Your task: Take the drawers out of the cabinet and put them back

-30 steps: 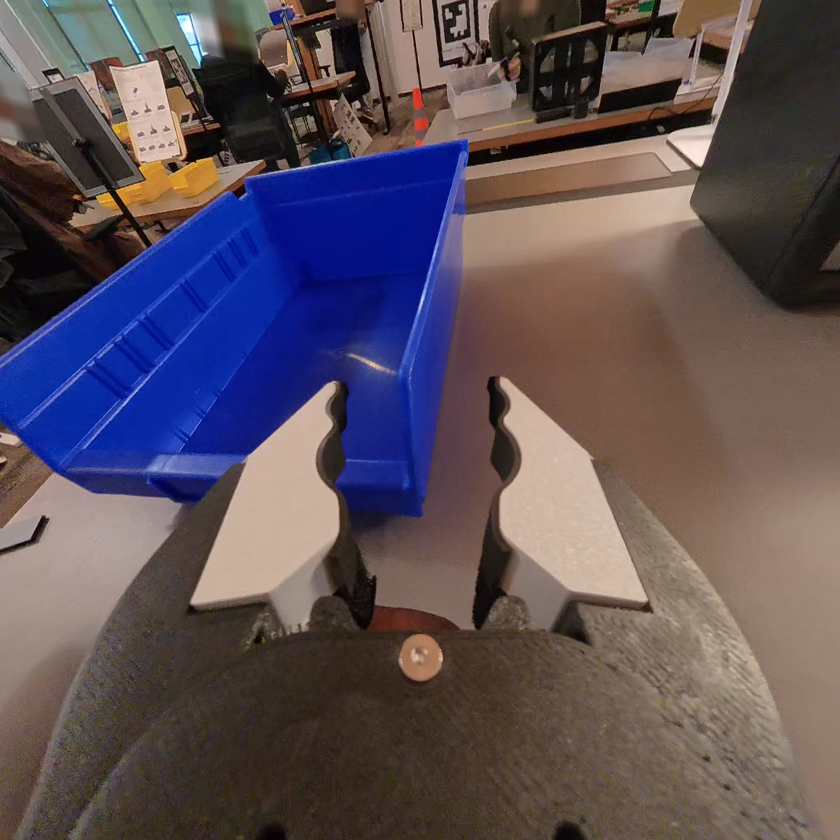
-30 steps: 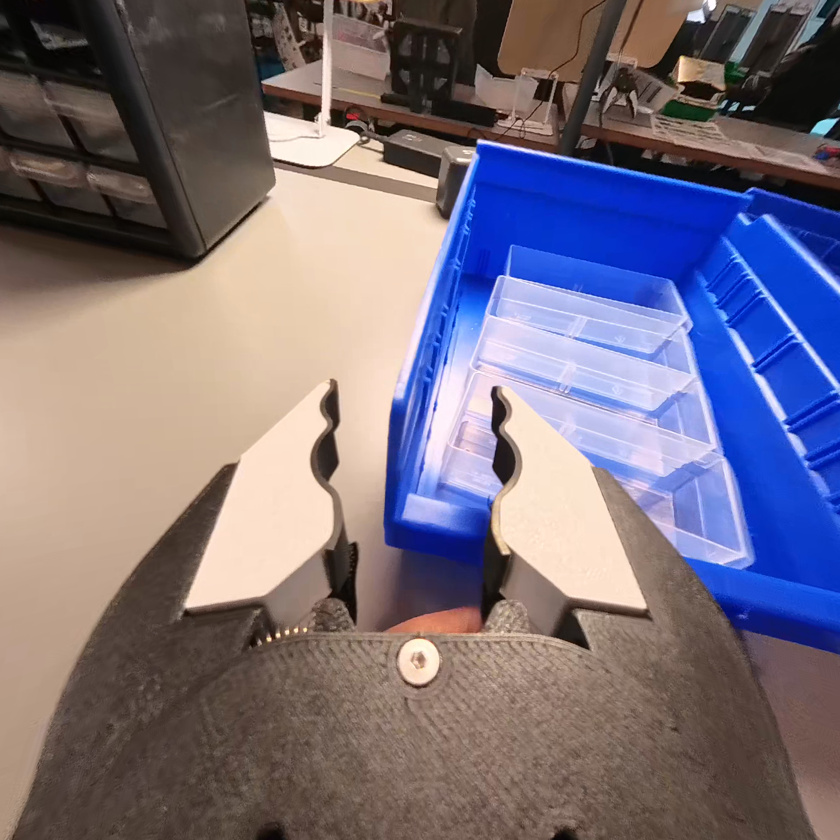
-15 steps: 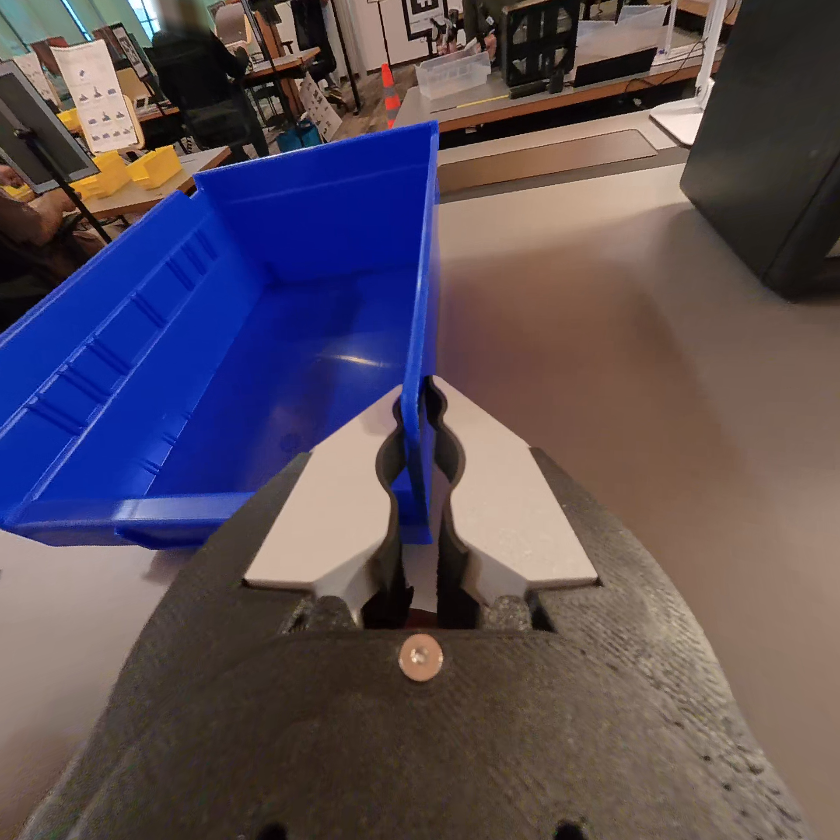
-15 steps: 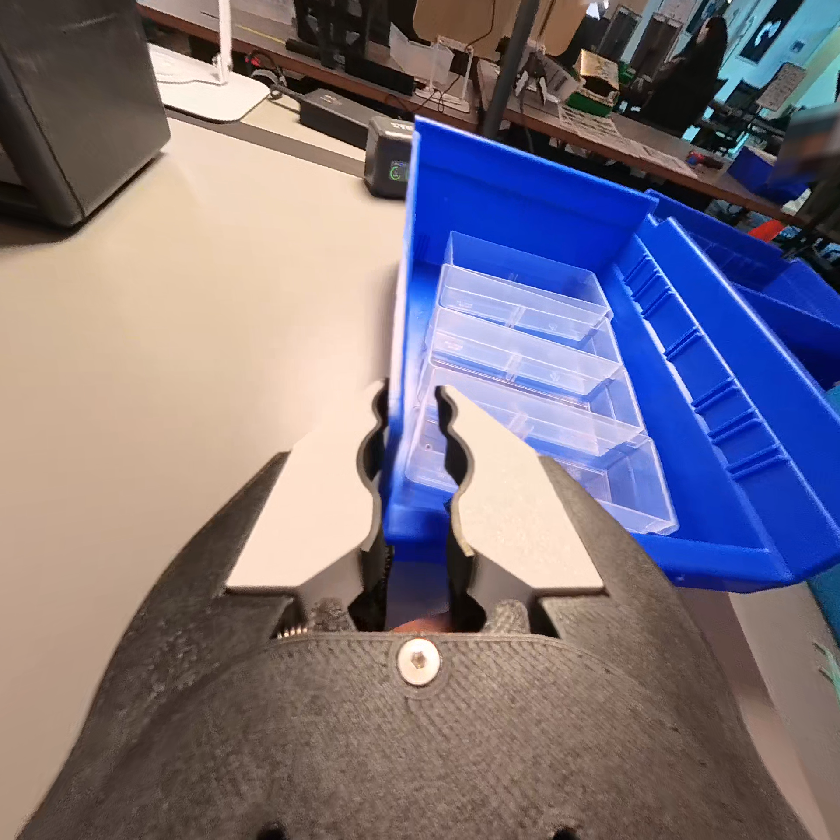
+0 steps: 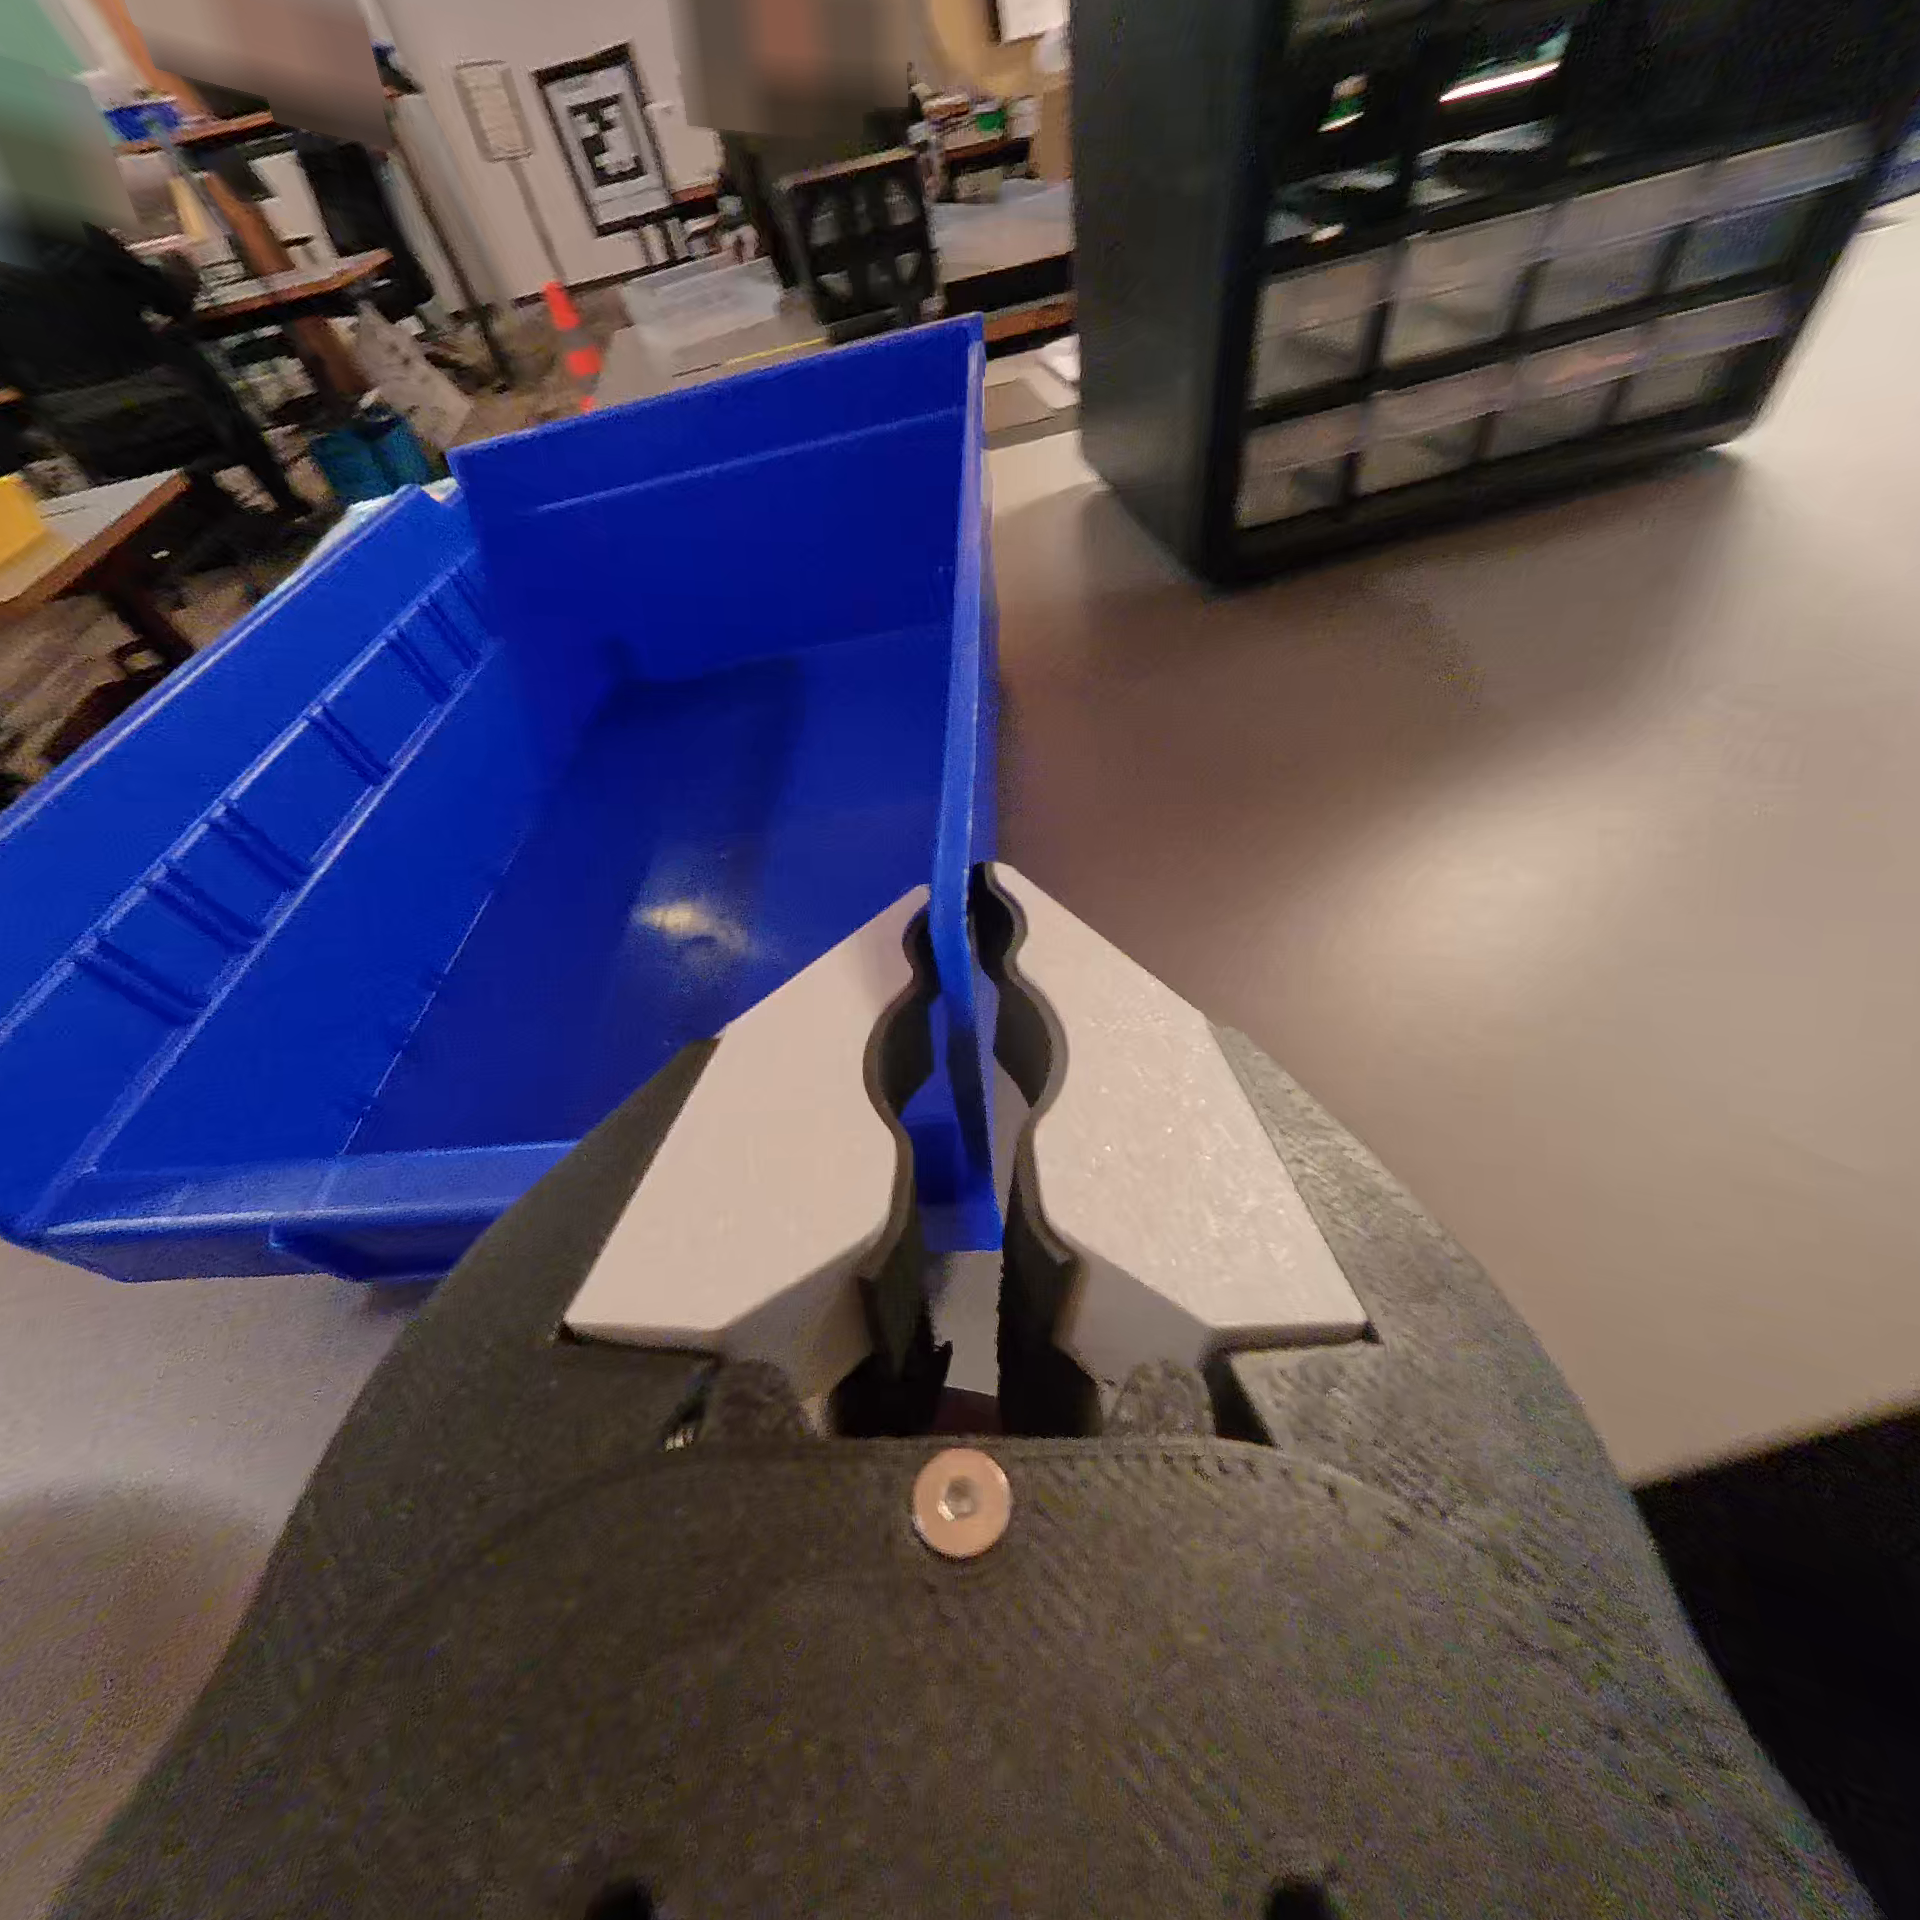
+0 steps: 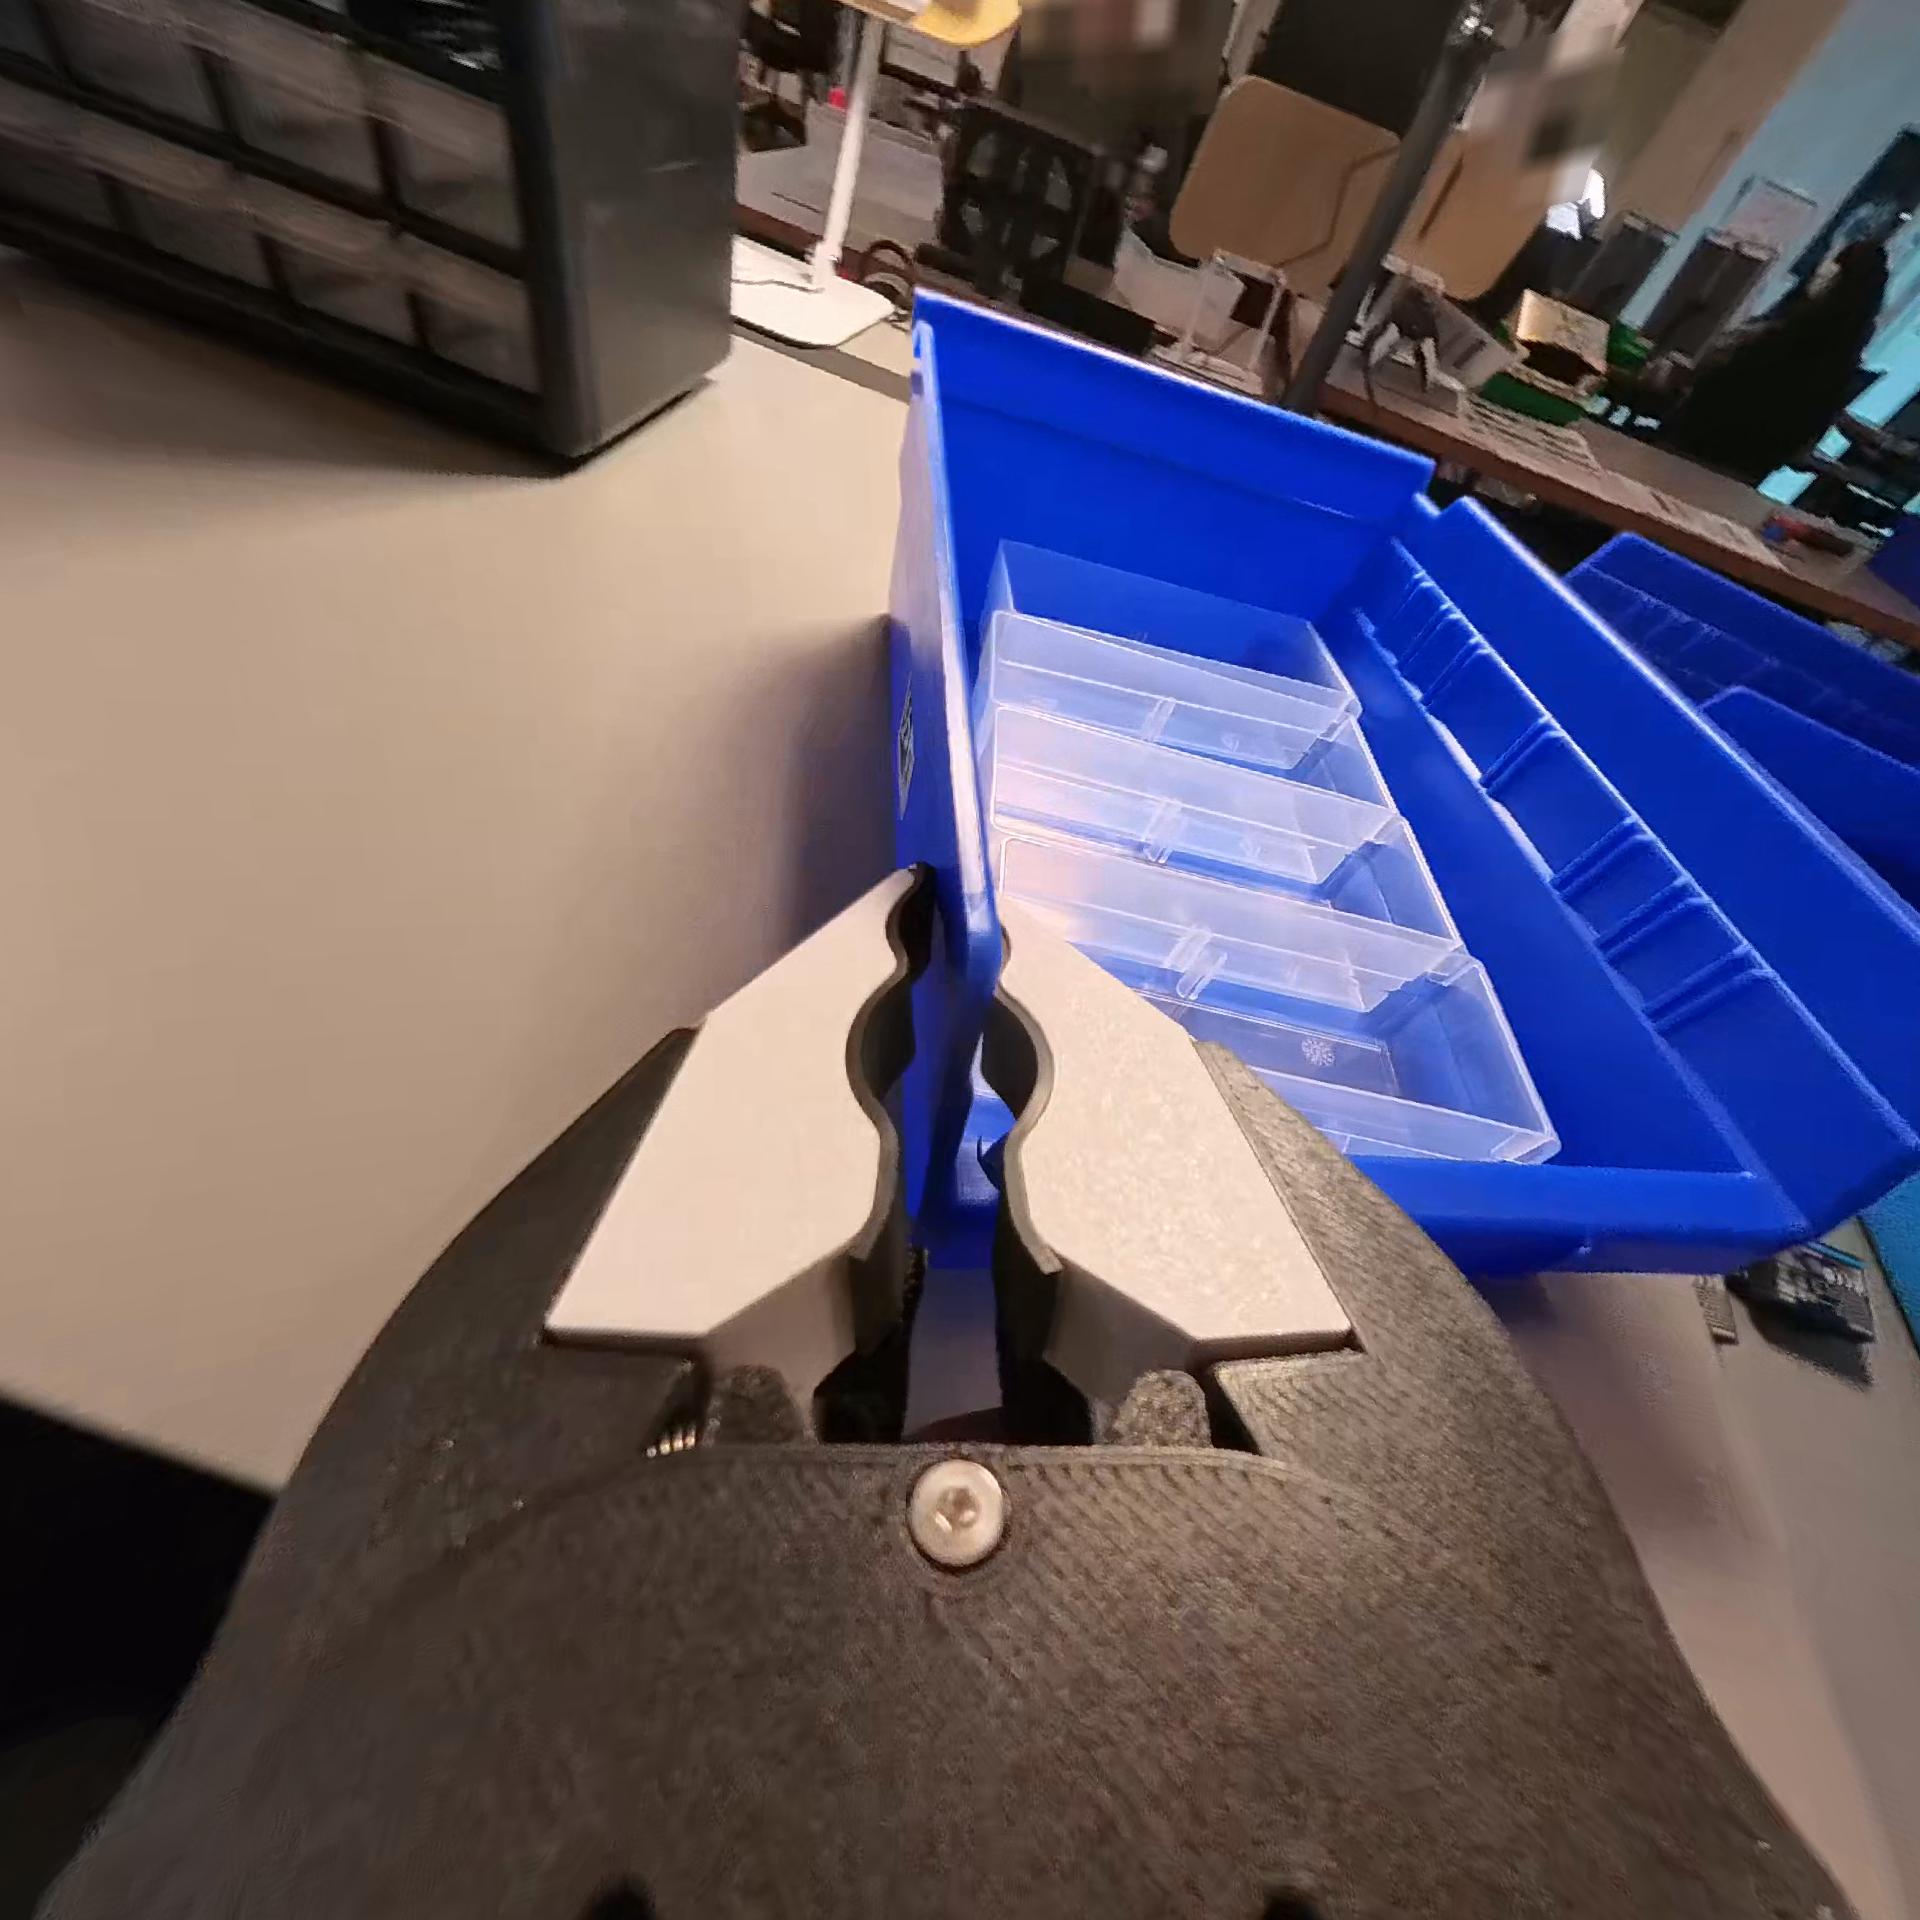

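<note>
The left gripper [image 5: 961, 925] fingers clamp the empty blue bin's [image 5: 644, 582] right wall; the right gripper [image 6: 961, 914] fingers clamp the left wall of the blue bin [image 6: 1164, 468] holding 4 clear drawers [image 6: 1195, 790]. Move both level, probably toward the cabinet [image 5: 1475, 301] far across the counter [image 5: 1455, 831]

- Pale grey tabletop [image 5: 1507, 831] in the foreground, smooth, softly lit with a dull sheen.
- Beyond it, rows of brown-topped workbenches [image 5: 301, 286], cluttered and blurred.
- White back wall [image 5: 468, 156] bearing a framed black-and-white marker poster [image 5: 603, 140].
- Orange traffic cone [image 5: 561, 307] on the floor between benches.
- White lamp stand [image 6: 831, 270] with flat base on the table's far edge.
- Tan rounded board [image 6: 1288, 177] on a dark pole farther back.
- Teal wall [image 6: 1766, 156] at far right.
</note>
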`<state>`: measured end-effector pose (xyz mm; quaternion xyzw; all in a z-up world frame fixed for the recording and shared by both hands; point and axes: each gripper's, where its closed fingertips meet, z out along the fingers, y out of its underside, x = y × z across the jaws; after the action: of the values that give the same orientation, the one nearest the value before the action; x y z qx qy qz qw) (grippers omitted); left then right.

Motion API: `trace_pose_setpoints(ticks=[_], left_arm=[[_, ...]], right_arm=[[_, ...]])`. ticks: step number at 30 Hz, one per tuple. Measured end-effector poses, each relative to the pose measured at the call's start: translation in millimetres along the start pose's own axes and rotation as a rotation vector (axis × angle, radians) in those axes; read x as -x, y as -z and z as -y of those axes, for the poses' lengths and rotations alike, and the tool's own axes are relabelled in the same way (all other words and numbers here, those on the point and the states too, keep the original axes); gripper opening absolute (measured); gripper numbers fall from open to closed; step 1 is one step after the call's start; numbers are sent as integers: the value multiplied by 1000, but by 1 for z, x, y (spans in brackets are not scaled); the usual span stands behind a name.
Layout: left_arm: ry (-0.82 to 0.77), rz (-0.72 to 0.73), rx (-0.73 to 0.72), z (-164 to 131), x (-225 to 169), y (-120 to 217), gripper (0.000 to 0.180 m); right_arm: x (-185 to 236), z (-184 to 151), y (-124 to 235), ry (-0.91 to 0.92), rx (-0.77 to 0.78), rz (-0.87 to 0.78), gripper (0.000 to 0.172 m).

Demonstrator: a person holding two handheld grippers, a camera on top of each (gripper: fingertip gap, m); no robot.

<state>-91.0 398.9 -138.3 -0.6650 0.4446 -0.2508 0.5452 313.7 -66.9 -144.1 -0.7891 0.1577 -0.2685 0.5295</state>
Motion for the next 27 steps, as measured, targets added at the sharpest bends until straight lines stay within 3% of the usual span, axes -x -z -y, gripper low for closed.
trace_pose_setpoints(ticks=[8,15,27], left_arm=[[-55,-348,-153,21,-56,72,2],[67,-663,-323,46,-87,129,2],[-93,-761,-400,102,-145,164,1]], right_arm=[[52,0,50,111,-116,260,6],[100,3,82,147,-168,560,6],[191,26,92,232,-231,902,6]])
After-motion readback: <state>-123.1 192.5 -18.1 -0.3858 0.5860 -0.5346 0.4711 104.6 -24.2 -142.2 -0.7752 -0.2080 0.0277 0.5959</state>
